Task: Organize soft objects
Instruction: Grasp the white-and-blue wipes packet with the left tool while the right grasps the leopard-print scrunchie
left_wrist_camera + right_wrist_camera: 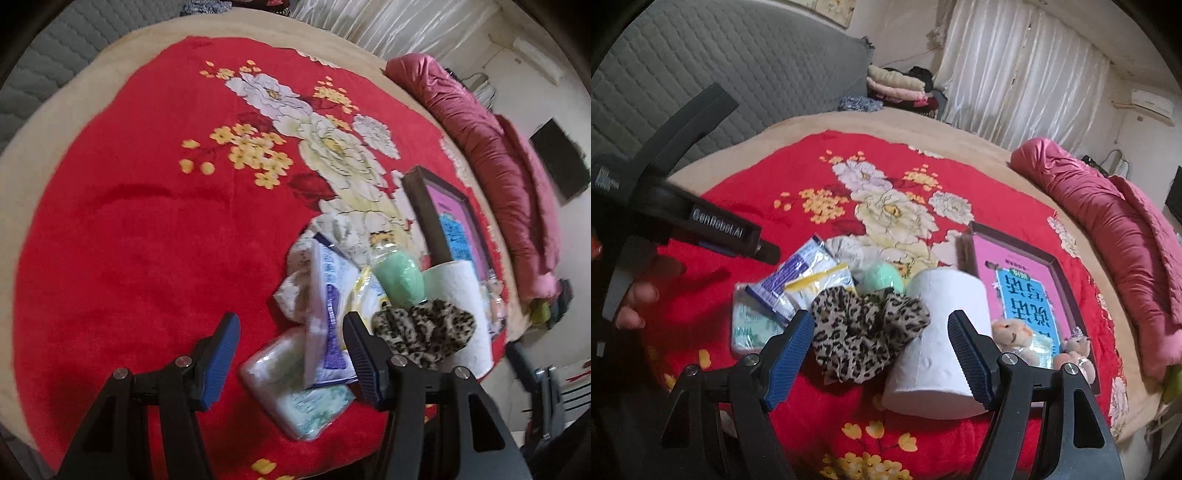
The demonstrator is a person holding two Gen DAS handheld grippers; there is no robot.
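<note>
A heap of soft things lies on the red flowered blanket (129,240). My left gripper (291,360) hangs open above a green-white tissue pack (295,391) and a purple-white packet (328,314); its pads touch neither. A leopard-print scrunchie (424,332) leans on a white toilet roll (465,295), with a pale green ball (399,277) behind. In the right wrist view my right gripper (879,358) is open over the scrunchie (864,332) and the roll (942,332). The left gripper (764,251) reaches in from the left, over the packet (798,273).
A framed box with a pink and blue lid (1023,280) stands right of the heap, two small teddy bears (1012,332) on it. A rolled pink quilt (1108,221) lines the bed's right edge. Grey headboard (720,74) and folded clothes (897,85) lie beyond.
</note>
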